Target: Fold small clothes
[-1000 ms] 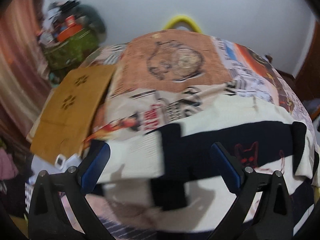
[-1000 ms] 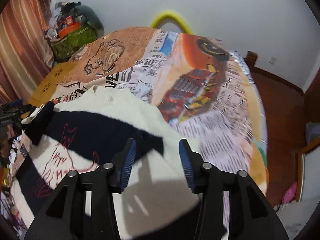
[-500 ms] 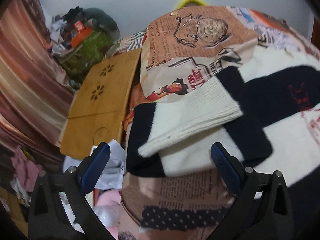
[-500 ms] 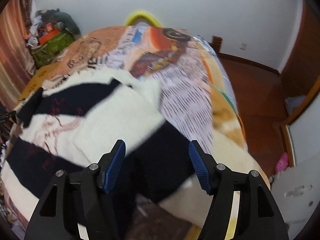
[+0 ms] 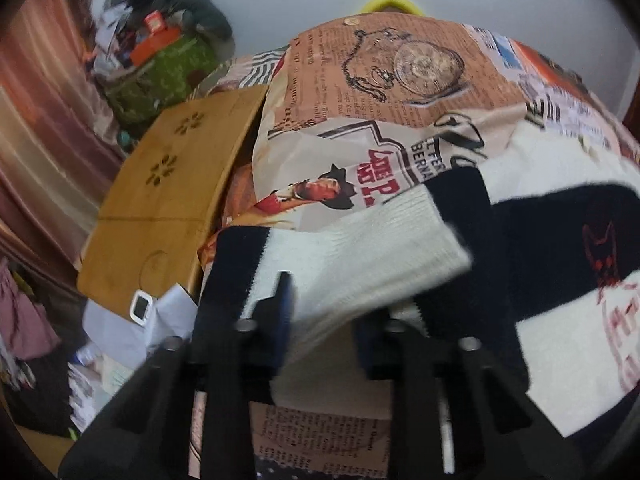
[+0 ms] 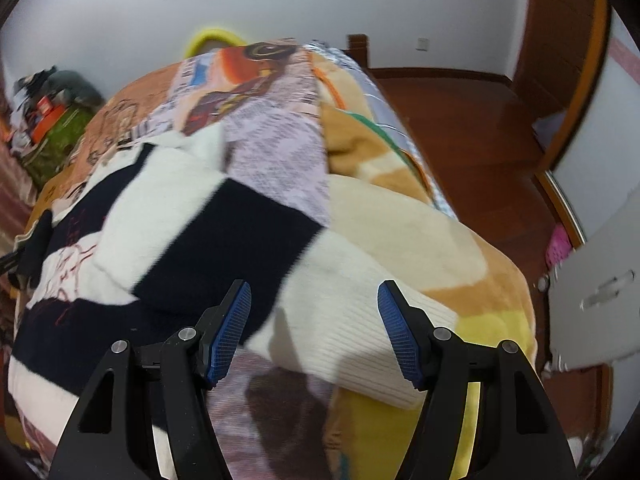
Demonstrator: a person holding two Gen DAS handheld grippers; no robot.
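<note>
A black-and-white striped sweater (image 5: 560,240) is lying spread across a bed (image 5: 384,92) covered in a newspaper-print sheet, its red cat drawing showing on a dark stripe. The left tool (image 5: 324,320) is gripping the ribbed white cuff of a sleeve (image 5: 360,256), its fingers drawn narrow with the knit bunching between them and draping over the near edge of the bed. The right tool (image 6: 314,332) is hanging wide apart above the other sleeve (image 6: 320,280), whose white cuff is resting on the sheet and a yellow blanket (image 6: 420,232); its blue pads (image 6: 394,334) are touching nothing. In the right wrist view the sweater (image 6: 132,216) is running from the bed's left side toward the middle, dark and white bands alternating. A wooden board (image 5: 168,200) with flower cutouts is leaning just beside the bed on the left, with a small white device (image 5: 141,307) at its lower corner and a cluttered green pile (image 5: 160,64) sitting near the wall behind.
</note>
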